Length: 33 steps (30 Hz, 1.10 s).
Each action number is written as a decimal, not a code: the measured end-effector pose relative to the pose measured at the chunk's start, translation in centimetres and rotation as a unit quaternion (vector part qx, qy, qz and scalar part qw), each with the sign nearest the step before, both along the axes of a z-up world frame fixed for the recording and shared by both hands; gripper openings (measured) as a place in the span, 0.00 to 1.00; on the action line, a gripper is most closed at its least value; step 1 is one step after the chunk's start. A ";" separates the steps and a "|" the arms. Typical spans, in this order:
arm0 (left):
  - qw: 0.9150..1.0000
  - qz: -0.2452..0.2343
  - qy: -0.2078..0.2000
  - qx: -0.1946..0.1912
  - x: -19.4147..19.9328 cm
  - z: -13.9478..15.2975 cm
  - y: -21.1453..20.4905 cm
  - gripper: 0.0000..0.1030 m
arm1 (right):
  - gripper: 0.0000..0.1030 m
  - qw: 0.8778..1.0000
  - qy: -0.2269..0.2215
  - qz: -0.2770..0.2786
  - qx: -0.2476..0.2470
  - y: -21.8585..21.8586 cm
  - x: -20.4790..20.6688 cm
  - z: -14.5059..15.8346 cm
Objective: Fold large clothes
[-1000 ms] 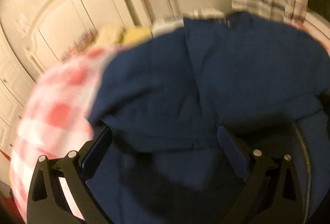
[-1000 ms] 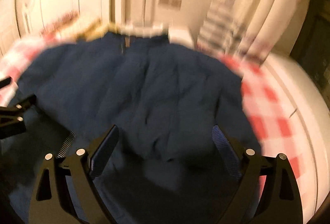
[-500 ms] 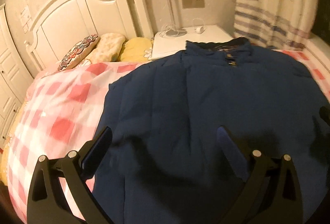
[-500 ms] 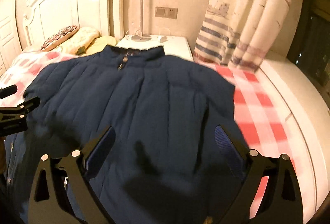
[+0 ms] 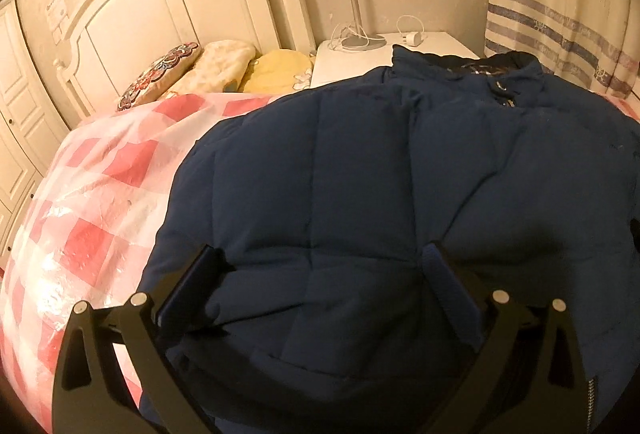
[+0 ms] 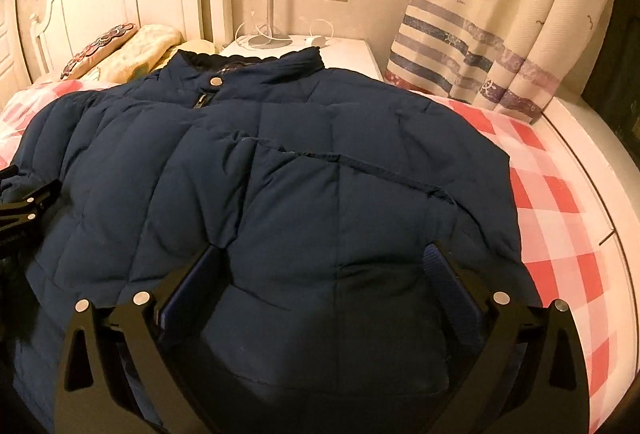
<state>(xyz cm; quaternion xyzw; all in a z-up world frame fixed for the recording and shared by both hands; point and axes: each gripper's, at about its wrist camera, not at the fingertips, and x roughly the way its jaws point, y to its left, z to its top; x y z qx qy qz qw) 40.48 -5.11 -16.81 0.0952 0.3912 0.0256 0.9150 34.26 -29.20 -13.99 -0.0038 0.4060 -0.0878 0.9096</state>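
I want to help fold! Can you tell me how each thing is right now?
Blue jacket: spread flat on bed, collar snapped shut.
Left gripper: open, holding nothing.
Right gripper: jaws opening, over the jacket, gripping nothing.
Checked bedcover: under jacket.

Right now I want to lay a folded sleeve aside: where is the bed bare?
Free: the checked bedspread between the navy puffer jacket and the pillows on the left, and the strip between jacket and curtain on the right. Crowded: the middle, under the jacket, and the nightstand with lamp base and cables.
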 end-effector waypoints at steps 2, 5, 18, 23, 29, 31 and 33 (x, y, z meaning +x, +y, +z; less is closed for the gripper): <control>1.000 -0.001 0.000 -0.003 -0.2 0.1 0.1 0.98 | 0.95 1.000 0.000 0.000 -0.001 0.1 -0.1 0.1; 1.000 -0.002 0.005 0.000 -2.3 1.5 0.4 0.97 | 0.95 1.000 0.023 -0.001 -0.002 0.4 -1.4 1.1; 0.996 -0.086 0.031 0.012 -23.6 0.7 7.1 0.98 | 0.95 0.998 0.034 0.013 -0.048 5.1 -23.5 -1.1; 0.997 -0.068 0.029 0.008 -26.2 -0.7 8.3 0.98 | 0.95 0.999 -0.003 -0.018 -0.032 5.2 -27.1 -2.5; 0.998 -0.057 0.013 0.011 -28.3 -1.2 8.7 0.98 | 0.95 0.998 -0.060 -0.028 -0.004 4.8 -29.9 -3.6; 0.999 -0.051 0.008 -0.003 -28.9 -1.3 9.1 0.98 | 0.95 0.996 -0.080 -0.026 0.017 4.2 -30.4 -4.0; 0.999 -0.048 0.007 -0.017 -29.1 -1.5 9.3 0.98 | 0.95 0.995 -0.096 -0.020 0.011 4.2 -30.7 -4.1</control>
